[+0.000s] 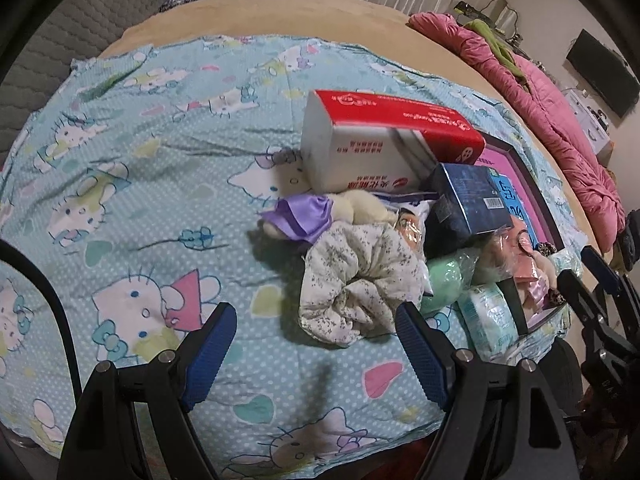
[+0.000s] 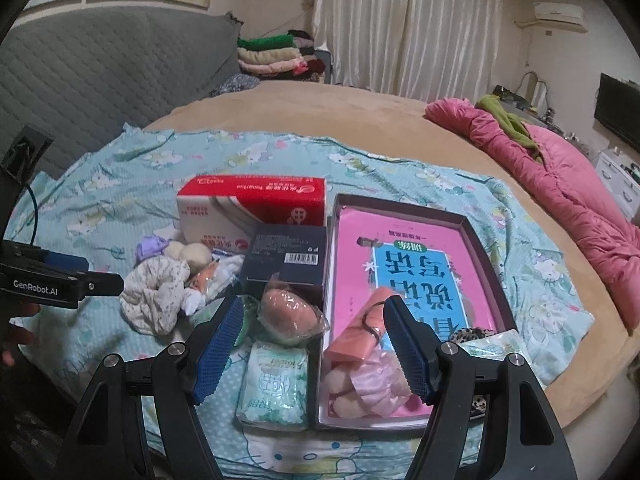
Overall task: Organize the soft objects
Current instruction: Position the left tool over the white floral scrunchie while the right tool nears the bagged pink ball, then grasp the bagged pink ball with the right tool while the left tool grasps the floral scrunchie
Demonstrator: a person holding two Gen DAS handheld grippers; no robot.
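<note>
Two grippers, left (image 1: 316, 344) and right (image 2: 314, 344), jaws wide, empty; one floral cloth (image 1: 360, 280); two boxes.

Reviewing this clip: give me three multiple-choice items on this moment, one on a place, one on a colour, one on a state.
1. Where does the pink book lie?
A. in the shallow box
B. on the red and white carton
C. on the pink quilt

2. What colour is the satin cloth beside the floral cloth bundle?
A. green
B. purple
C. orange

3. How is the left gripper?
A. shut on the bundle
B. open, holding nothing
C. shut, empty

Answers: 1 A, the box rim frames it; 2 B, it is plainly purple; 3 B, its fingers stand apart over the sheet.
</note>
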